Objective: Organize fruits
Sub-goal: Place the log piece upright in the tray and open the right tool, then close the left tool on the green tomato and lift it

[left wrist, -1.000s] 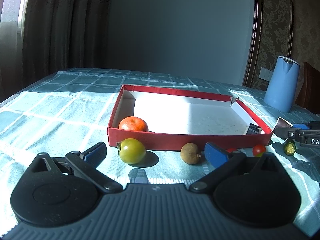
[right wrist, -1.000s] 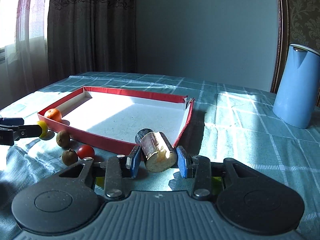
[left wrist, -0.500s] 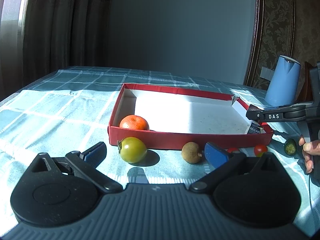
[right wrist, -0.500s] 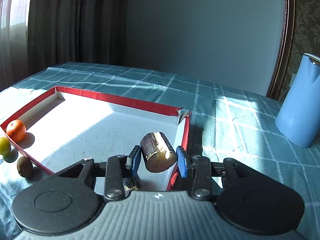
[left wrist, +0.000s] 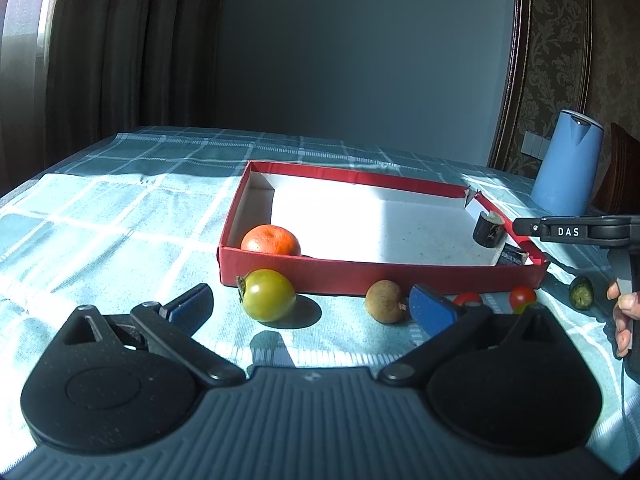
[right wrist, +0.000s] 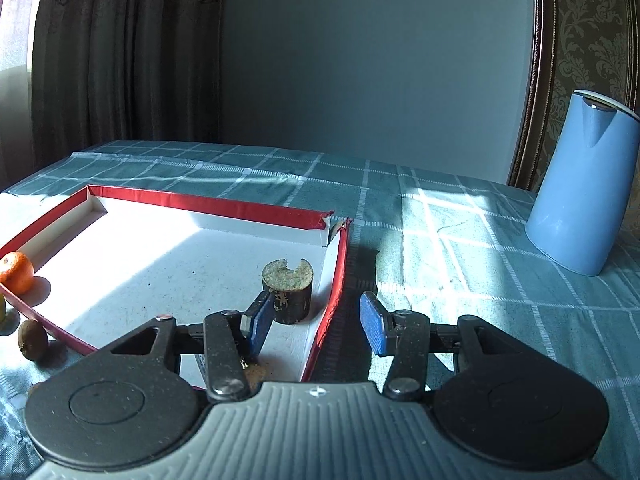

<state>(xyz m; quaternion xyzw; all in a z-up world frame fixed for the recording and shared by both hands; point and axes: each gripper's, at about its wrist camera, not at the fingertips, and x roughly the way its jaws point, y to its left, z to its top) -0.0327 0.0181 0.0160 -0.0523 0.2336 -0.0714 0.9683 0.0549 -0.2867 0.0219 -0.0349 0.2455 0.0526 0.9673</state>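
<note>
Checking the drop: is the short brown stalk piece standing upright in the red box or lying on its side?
Upright: the stalk piece stands on end in the box, its cut face up.

The right gripper (right wrist: 316, 322) is opening, and the cut dark stub (right wrist: 287, 295) now stands free inside the red box (right wrist: 336, 280), by its right wall.

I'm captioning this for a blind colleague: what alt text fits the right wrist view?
The right gripper, jaws opening, has a short brown cylinder chunk standing free beside its left pad in the red tray. An orange sits at the tray's left; a blue kettle stands at right.
</note>
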